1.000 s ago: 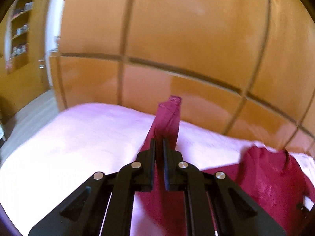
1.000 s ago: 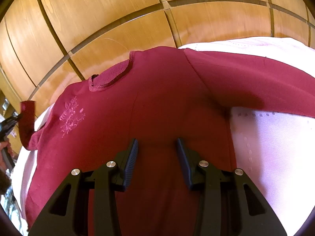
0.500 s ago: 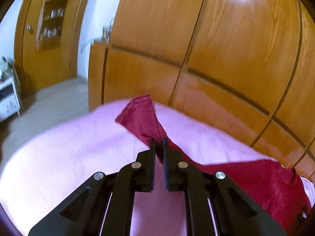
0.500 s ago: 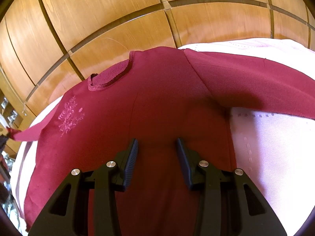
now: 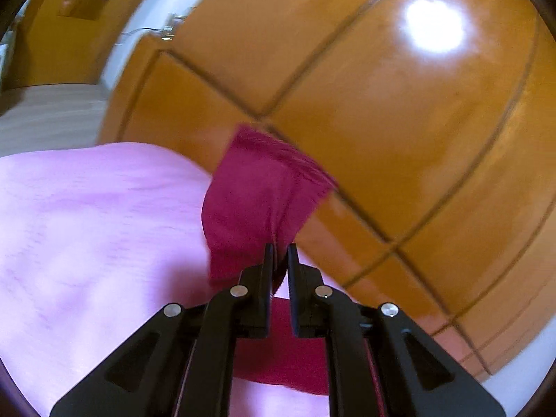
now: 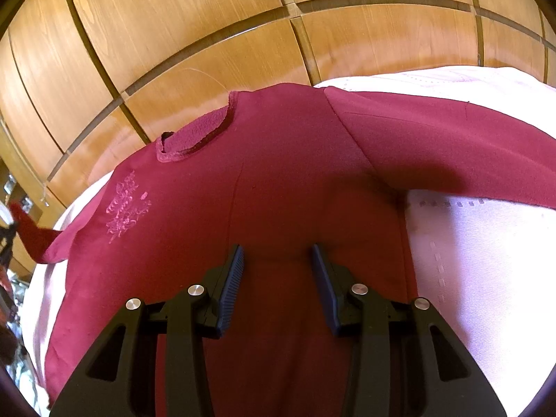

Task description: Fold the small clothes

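Note:
A dark red long-sleeved shirt [image 6: 278, 173] lies front up on a pink bedspread [image 6: 469, 243], with its collar [image 6: 194, 135] toward the wooden panels and pink embroidery [image 6: 127, 205] on the chest. My right gripper [image 6: 276, 253] stands open just over the shirt's body, with nothing pinched between its fingers. My left gripper [image 5: 280, 248] is shut on the shirt's sleeve [image 5: 257, 194], whose cuff end sticks up past the fingertips. In the right wrist view that sleeve [image 6: 31, 236] stretches off to the far left. The other sleeve [image 6: 451, 146] lies spread out to the right.
Glossy wooden wardrobe panels [image 5: 382, 104] rise directly behind the bed. Pink bedspread [image 5: 87, 226] extends to the left of the held sleeve. A strip of floor [image 5: 45, 118] and a doorway with shelves show far left.
My left gripper has rolled and carried the sleeve sideways, away from the shirt's body, so the sleeve now stretches out to the left. The right gripper and the shirt's body have stayed put.

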### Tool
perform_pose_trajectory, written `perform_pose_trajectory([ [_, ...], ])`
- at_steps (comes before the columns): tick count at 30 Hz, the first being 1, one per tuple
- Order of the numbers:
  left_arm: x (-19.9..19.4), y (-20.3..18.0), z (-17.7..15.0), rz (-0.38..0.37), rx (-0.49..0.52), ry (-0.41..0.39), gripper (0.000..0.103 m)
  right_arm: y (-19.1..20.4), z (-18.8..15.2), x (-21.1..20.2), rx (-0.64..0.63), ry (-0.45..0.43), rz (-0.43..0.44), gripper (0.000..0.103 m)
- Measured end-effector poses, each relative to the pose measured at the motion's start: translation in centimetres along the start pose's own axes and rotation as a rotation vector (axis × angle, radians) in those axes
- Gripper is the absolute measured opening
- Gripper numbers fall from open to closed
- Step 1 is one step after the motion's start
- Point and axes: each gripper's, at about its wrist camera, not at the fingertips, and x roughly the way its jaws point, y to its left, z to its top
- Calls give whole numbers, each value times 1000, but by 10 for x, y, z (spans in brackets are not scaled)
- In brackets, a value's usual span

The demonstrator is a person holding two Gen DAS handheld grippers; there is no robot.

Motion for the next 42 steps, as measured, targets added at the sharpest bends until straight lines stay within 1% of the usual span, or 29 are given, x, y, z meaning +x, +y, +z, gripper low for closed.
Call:
perform_pose_trajectory([
  [2,7,-26,-8,-61,16,21,7,-1,0,0,4,-1,5,40],
  [4,14,-49,-17,-102,40,47,7,-1,0,-1,8,-2,9,40],
  [7,27,-89,-37,-171,78,105,8,-2,-1,-1,17,-4,18,40],
  [10,41,-131,-66,-241,134,166,8,-4,-1,-1,24,-6,28,40],
  [13,51,-166,-93,-290,186,211,8,-5,-1,0,28,-7,33,40],
  [15,55,-178,-104,-317,192,240,8,-5,-1,0,29,-7,35,40],
  [17,63,-192,-122,-335,193,280,8,-6,-1,-1,32,-8,38,40],
  [19,67,-199,-139,-341,202,313,8,-6,0,-1,35,-9,43,40],
  [20,69,-202,-150,-329,220,330,8,-7,-1,-1,37,-9,44,40],
  [21,66,-202,-157,-315,232,335,19,-7,-1,-2,38,-10,46,40],
  [22,65,-200,-162,-294,246,343,44,-7,-1,-2,39,-10,47,40],
  [24,61,-198,-180,-230,283,357,68,-8,-1,-2,38,-10,47,40],
  [25,56,-193,-186,-159,329,353,69,-8,-1,-2,36,-9,45,40],
  [26,54,-188,-186,-110,361,351,71,-8,-1,-2,35,-9,44,40],
  [27,52,-182,-189,-46,399,349,76,-7,-1,-2,33,-9,41,40],
  [28,50,-177,-189,11,425,349,84,-7,0,-2,29,-8,37,40],
  [29,47,-168,-190,80,447,340,86,-5,0,-2,20,-7,27,40],
  [31,45,-155,-189,177,469,314,91,2,1,-1,-7,6,-1,41],
  [32,39,-148,-187,249,488,295,93,6,2,0,-24,17,-10,47],
  [33,36,-139,-187,314,502,280,94,12,4,0,-52,34,-31,50],
  [34,34,-133,-187,366,506,271,94,24,7,-1,-93,51,-67,56],
  [35,34,-124,-188,398,494,276,95,34,9,-2,-115,54,-65,58],
  [36,36,-116,-189,401,477,296,95,43,11,-4,-127,56,-37,58],
  [37,39,-111,-192,409,463,313,95,55,14,-6,-135,59,14,58],
  [38,44,-104,-194,453,452,326,95,70,18,-7,-141,66,71,58],
  [39,46,-99,-192,517,436,325,95,87,22,-5,-150,85,125,58],
  [41,45,-92,-188,603,412,305,94,116,28,6,-154,147,228,58],
  [42,46,-90,-186,645,421,298,94,128,30,14,-141,173,276,58],
])
